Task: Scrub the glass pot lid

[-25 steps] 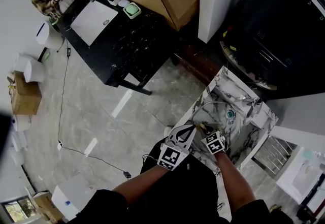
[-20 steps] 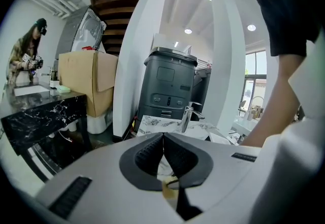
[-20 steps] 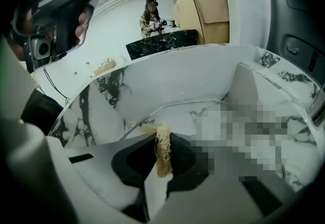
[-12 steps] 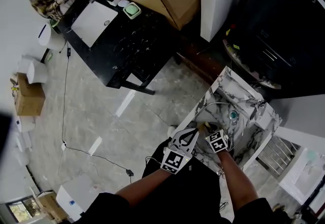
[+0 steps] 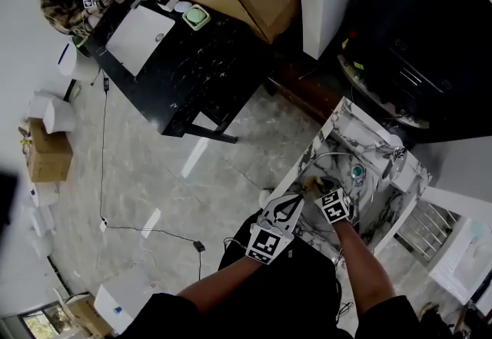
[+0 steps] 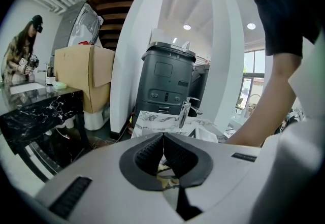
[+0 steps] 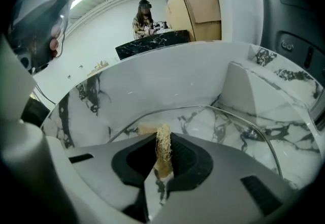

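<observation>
Glass with a thin metal rim, the lid (image 7: 218, 129) stands tilted inside the marble sink (image 5: 344, 124), not flat on its bottom. I judge that you hold it this way so that one face is turned to the scrubber and the dirty water runs down into the basin.

Your left gripper (image 6: 163, 139) has its jaws pressed together. The near edge of the lid seems to be nipped between them, which would explain why the lid leans without falling, though the glass is hard to make out there.

Your right gripper (image 7: 162, 140) is closed on a piece of yellow loofah (image 7: 164, 159). It stands up between the jaws and seems to touch the lid near its lower rim. Holding the loofah by its middle leaves a free end for rubbing.

Besides the lid, the sink holds something small and blue-green (image 5: 356, 172) at the drain; I cannot tell what it is. The tap (image 6: 185, 111) stands at the far side of the sink, and I see no water running from it.
</observation>
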`<state>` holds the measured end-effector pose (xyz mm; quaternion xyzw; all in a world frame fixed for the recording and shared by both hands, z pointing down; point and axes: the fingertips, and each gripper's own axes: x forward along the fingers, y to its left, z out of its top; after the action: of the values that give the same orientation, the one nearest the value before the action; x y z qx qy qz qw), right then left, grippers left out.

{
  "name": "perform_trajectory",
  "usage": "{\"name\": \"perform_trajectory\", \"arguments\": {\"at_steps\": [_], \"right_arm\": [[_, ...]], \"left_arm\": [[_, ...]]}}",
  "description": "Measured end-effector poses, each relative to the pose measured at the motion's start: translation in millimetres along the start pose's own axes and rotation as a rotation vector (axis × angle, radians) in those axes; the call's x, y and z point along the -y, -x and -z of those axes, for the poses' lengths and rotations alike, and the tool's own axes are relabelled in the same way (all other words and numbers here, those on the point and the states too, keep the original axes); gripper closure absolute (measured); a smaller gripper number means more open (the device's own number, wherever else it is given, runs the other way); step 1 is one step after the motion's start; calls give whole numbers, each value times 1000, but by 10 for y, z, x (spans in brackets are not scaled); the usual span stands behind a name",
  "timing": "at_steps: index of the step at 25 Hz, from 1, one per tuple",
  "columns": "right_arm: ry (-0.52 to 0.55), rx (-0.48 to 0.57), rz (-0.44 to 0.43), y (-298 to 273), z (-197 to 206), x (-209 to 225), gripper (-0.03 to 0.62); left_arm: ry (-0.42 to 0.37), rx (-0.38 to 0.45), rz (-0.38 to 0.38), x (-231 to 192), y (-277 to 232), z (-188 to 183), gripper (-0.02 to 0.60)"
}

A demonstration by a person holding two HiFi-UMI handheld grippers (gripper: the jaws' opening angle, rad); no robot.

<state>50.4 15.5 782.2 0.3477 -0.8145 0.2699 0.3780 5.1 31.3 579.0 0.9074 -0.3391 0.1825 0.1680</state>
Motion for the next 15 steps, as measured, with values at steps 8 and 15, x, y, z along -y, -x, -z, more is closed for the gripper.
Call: {"name": "perform_trajectory", "arguments": {"at_steps": [8, 15], "right_arm": [[-26, 7, 31, -39, -4, 154, 534], [-63, 26, 70, -24, -29, 276, 534]], "left_arm": [[-4, -4, 14, 9, -44, 11, 565], [4, -14, 11, -1, -36, 50, 565]]}}
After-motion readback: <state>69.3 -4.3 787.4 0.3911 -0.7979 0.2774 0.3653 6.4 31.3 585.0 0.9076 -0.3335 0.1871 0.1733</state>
